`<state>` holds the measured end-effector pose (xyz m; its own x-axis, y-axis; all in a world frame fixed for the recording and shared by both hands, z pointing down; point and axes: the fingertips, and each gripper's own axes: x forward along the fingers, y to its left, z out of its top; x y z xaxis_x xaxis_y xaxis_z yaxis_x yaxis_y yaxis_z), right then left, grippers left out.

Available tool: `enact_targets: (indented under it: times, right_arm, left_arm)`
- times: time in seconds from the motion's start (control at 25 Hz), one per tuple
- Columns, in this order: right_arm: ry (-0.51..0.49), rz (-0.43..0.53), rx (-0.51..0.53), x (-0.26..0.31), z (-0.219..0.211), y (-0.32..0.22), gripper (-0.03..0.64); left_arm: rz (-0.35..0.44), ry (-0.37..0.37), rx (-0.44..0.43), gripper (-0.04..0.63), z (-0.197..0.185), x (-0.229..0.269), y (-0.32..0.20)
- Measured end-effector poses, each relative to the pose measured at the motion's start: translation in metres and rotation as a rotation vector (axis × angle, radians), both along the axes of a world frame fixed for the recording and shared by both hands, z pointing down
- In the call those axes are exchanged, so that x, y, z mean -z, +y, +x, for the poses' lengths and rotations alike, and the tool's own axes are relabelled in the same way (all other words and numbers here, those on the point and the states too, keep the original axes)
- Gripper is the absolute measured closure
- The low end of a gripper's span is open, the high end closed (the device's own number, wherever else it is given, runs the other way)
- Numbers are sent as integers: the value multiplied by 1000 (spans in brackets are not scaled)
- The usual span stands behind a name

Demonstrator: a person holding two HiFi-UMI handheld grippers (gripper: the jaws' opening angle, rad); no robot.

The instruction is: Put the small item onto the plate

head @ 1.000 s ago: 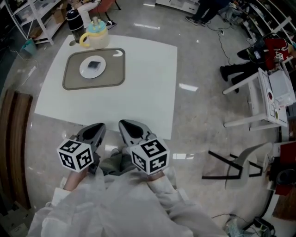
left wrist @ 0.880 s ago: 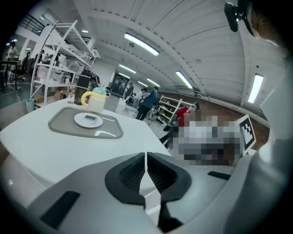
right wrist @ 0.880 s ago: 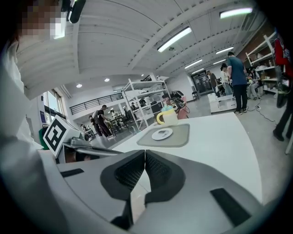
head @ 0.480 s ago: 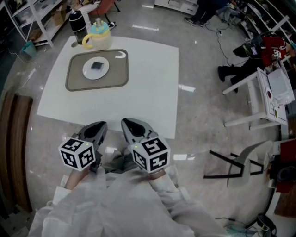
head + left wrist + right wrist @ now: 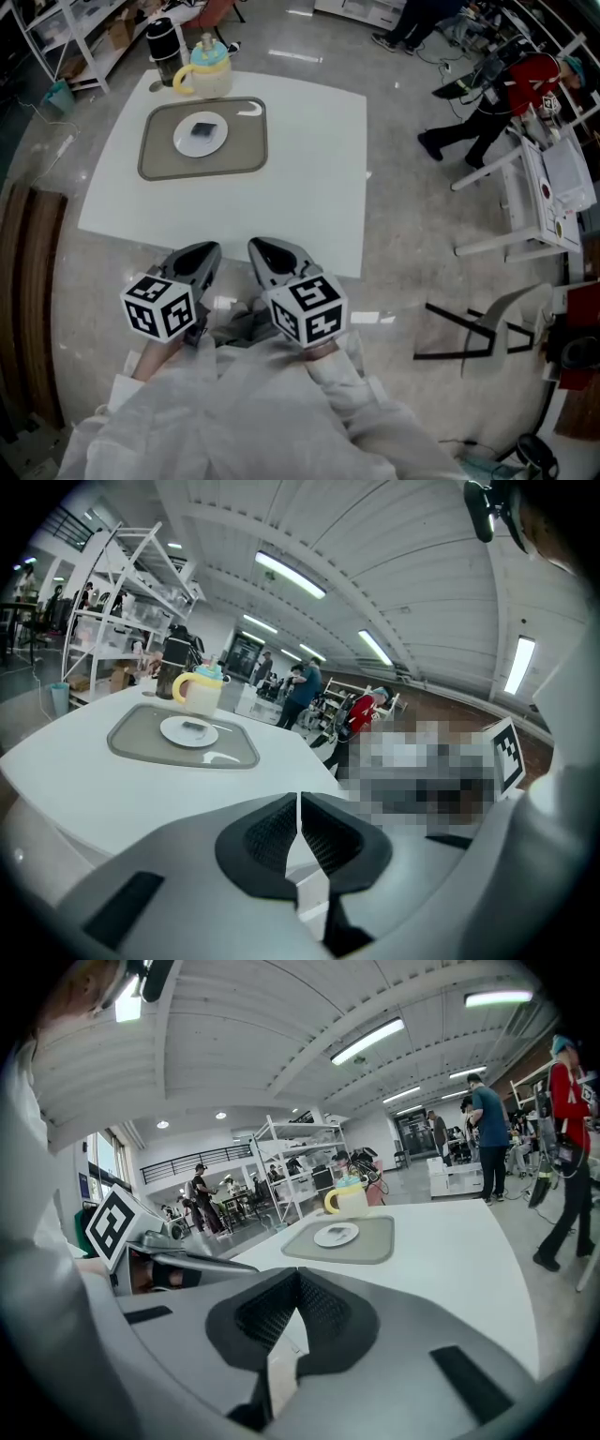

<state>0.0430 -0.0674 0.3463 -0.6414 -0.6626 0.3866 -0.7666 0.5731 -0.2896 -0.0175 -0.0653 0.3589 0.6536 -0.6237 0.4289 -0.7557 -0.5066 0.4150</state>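
Note:
On the far left part of the white table lies a grey mat with a white plate on it. A small dark item rests on the plate. Both grippers hover side by side at the table's near edge, far from the plate. My left gripper has its pads nearly together with nothing between them. My right gripper is shut and also empty.
A yellow mug with a teal lid and a black flask stand just behind the mat. To the right of the table are a white cart, a chair and a walking person in red. Shelving stands at the upper left.
The head view has shifted a little, so the table and mat sit slightly further right. The person at the right has walked on. Both grippers stay put.

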Motion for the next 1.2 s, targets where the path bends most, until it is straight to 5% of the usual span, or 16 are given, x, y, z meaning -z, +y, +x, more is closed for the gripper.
enact_targets:
  times: [1.2]
  right_arm:
    - [46,-3,49,-2,-16,9,601]
  left_arm:
    - [-2,21,-31,574,3,1,6]
